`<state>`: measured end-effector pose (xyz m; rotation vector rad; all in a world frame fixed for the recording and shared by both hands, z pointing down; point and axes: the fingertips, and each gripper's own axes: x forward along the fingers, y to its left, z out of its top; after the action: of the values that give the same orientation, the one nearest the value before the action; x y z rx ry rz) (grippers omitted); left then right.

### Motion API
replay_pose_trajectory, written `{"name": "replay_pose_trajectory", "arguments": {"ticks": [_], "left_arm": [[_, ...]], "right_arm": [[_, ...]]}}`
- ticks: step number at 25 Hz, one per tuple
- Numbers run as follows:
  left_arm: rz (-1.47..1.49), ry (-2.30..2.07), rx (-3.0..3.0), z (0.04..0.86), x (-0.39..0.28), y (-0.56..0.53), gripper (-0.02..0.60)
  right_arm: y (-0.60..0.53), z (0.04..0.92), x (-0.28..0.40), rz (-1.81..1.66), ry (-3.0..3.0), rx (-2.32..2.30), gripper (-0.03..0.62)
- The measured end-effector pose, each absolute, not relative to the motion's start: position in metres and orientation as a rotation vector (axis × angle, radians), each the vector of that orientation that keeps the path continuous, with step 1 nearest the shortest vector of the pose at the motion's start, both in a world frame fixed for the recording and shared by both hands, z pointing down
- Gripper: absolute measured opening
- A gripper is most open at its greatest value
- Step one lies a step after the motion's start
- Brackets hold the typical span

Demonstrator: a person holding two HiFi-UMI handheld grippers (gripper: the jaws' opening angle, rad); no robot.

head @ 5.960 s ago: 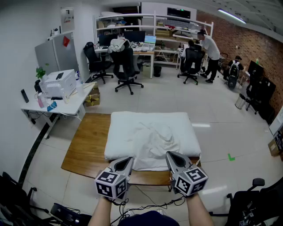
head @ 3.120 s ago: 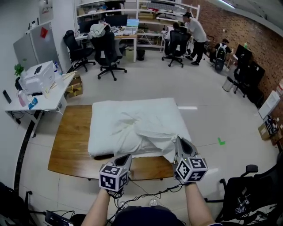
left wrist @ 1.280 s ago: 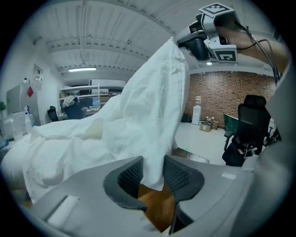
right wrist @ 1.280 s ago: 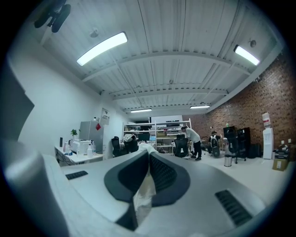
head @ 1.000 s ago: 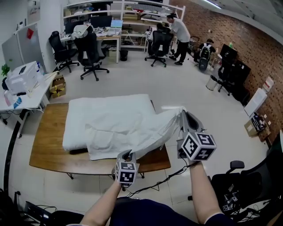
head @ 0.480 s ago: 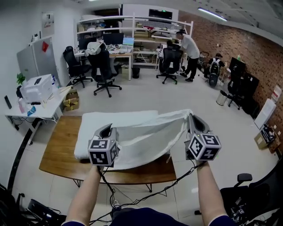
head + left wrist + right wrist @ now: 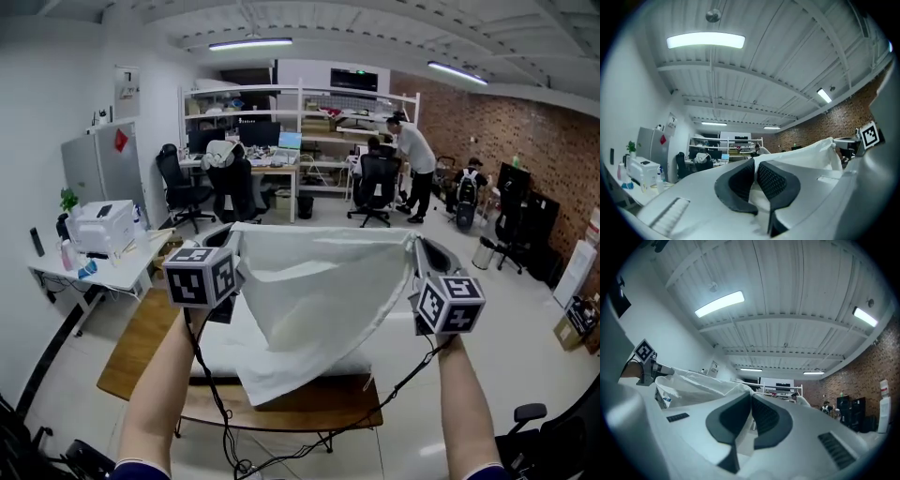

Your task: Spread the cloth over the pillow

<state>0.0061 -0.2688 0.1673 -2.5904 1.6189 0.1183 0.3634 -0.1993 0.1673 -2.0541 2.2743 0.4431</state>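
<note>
A white cloth (image 7: pixel 319 300) hangs stretched between my two grippers, lifted high in front of me. My left gripper (image 7: pixel 230 246) is shut on its upper left corner and my right gripper (image 7: pixel 413 246) on its upper right corner. The lower edge drapes down over the white pillow (image 7: pixel 214 345), which lies on the wooden table (image 7: pixel 139 339) and is mostly hidden behind the cloth. In the left gripper view the cloth (image 7: pixel 806 152) is pinched between the dark pads of the left gripper (image 7: pixel 755 165). The right gripper view shows the right gripper (image 7: pixel 751 398) clamped on the cloth (image 7: pixel 693 380).
A white side table (image 7: pixel 94 267) with a printer (image 7: pixel 103 225) stands at the left. Office chairs (image 7: pixel 234 192), desks and standing people (image 7: pixel 412 159) fill the back of the room. A brick wall (image 7: pixel 525 141) runs along the right. Black cables (image 7: pixel 211 394) hang from the grippers.
Both grippers have risen and carried the cloth up off the pillow, so it now hangs like a sheet between them. My view has tilted upward toward the room.
</note>
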Motion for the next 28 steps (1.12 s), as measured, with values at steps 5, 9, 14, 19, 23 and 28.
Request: {"name": "replay_pose_trajectory", "arguments": {"ticks": [5,9,14,19,23,28], "left_arm": [[0.143,1.660,-2.556,0.124,-0.009,-0.281,0.014],[0.204,1.645,-2.480,0.070,-0.019,-0.272,0.014],[0.236,1.647,-2.361,0.011,-0.032,-0.257,0.014],[0.309,1.626,-2.313,-0.026,-0.041,-0.241,0.014],[0.332,1.598,-2.256,-0.050,-0.042,-0.227,0.014],[0.340,1.613,-2.224,-0.057,-0.048,-0.222,0.014]], "right_arm": [[-0.209,0.125,0.351,0.521,2.293,-2.026,0.023],[-0.213,0.084,0.344,0.583,2.282,-1.996,0.023],[-0.214,0.040,0.333,0.635,2.262,-1.948,0.023],[-0.212,0.010,0.324,0.672,2.233,-1.910,0.023],[-0.207,-0.008,0.319,0.716,2.230,-1.890,0.023],[-0.206,-0.012,0.313,0.732,2.240,-1.863,0.023]]}}
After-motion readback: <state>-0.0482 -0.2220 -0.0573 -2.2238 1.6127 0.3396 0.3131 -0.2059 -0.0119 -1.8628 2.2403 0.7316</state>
